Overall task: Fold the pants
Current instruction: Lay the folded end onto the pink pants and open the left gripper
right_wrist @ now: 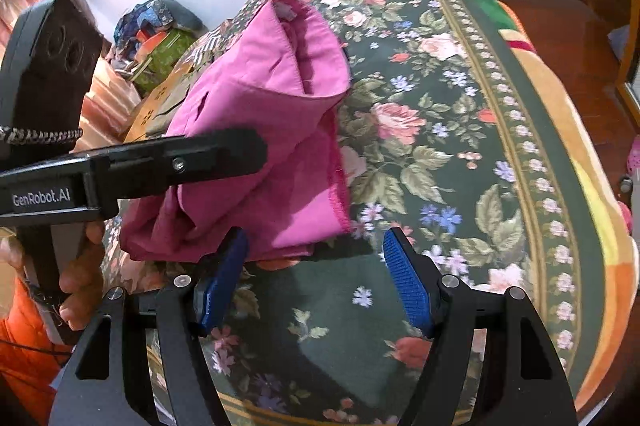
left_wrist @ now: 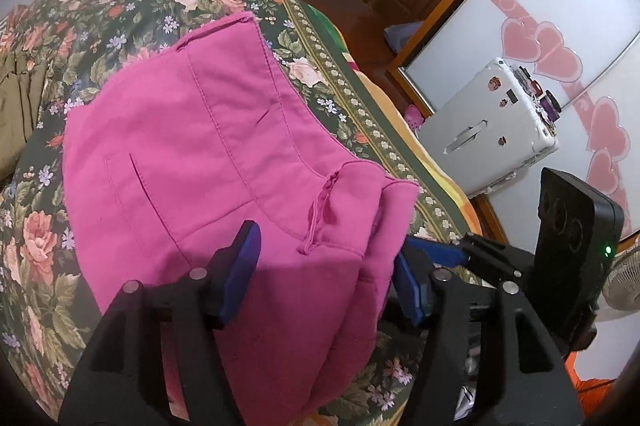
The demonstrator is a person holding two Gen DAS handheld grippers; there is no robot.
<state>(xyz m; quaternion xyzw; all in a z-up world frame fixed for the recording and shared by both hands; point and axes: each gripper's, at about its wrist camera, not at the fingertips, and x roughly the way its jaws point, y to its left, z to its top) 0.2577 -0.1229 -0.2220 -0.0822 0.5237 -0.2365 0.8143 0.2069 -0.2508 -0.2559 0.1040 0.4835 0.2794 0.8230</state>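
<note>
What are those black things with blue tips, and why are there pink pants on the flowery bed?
Those are two hand-held tools a person squeezes. Each has a gripper with two blue fingers and a little camera looking along them. One picture comes from the left gripper, the other from the right gripper. You can see the person's hand holding the left tool. The pink pants lie partly folded on the flowery bedspread. Both grippers are open. The left one has cloth between its fingers but isn't pinching it; the right one holds nothing.
</note>
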